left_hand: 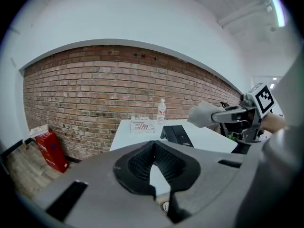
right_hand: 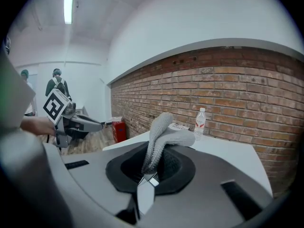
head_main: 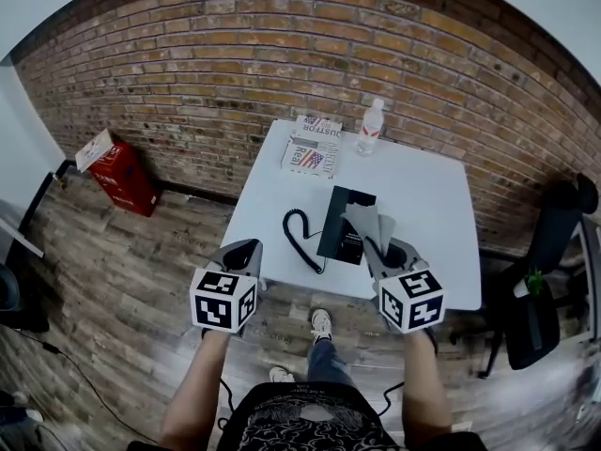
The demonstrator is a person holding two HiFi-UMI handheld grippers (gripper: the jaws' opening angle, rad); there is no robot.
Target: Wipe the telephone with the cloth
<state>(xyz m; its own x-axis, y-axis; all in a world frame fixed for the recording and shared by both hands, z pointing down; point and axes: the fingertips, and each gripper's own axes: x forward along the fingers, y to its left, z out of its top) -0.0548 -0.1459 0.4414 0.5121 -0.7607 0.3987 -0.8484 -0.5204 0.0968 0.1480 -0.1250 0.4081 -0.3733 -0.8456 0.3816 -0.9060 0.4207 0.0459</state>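
While left gripper (head_main: pixel 242 248) fingers sit clenched, empty, right gripper (head_main: pixel 383 250) fingers pinch cloth (head_main: pixel 368 222) upright, overlapping telephone (head_main: pixel 338 228), frame centre.

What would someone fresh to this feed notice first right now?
The grey cloth pinched in the right gripper, held over the black telephone near the white table's front edge. Next, the phone's coiled cord sprawling to its left, and the left gripper, shut and empty, off the table's near-left corner.
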